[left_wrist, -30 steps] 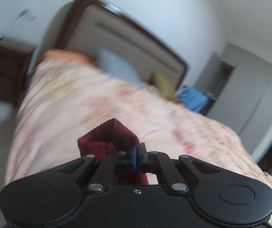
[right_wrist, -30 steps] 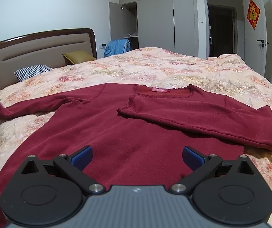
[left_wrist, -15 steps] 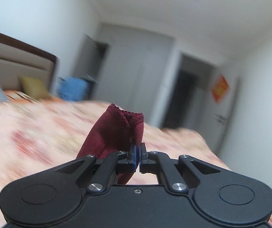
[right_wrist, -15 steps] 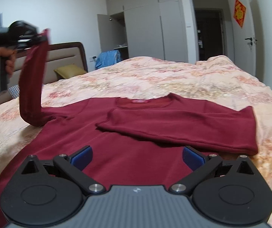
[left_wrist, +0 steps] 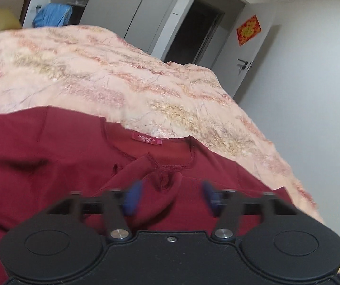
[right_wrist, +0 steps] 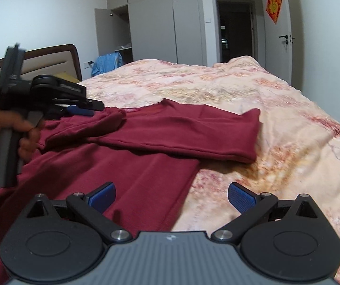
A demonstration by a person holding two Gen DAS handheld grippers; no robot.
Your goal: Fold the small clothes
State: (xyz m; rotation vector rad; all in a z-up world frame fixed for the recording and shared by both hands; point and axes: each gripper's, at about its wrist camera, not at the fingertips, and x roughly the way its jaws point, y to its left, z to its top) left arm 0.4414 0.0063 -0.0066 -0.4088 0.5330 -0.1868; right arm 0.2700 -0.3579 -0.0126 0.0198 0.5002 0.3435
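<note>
A dark red long-sleeved sweater [right_wrist: 127,166] lies flat on the bed, its right sleeve [right_wrist: 193,140] folded across the chest. Its left sleeve cuff [left_wrist: 155,173] lies loose on the chest just below the neckline label [left_wrist: 147,140]. My left gripper [left_wrist: 170,197] is open, its blue pads on either side of that cuff, not holding it. In the right wrist view the left gripper [right_wrist: 84,109] hovers over the sweater's shoulder, held by a hand. My right gripper [right_wrist: 171,196] is open and empty above the sweater's lower right edge.
The bed is covered by a pink floral quilt [right_wrist: 276,123]. A brown headboard [right_wrist: 51,57] and a yellow pillow [left_wrist: 1,19] stand at the back left. Grey wardrobes [right_wrist: 158,23], a blue garment [right_wrist: 106,64] and an open doorway [right_wrist: 235,26] are beyond the bed.
My left gripper carried the left sleeve cuff up and over onto the chest, then opened and let it go. My right gripper drifted right toward the sweater's edge.
</note>
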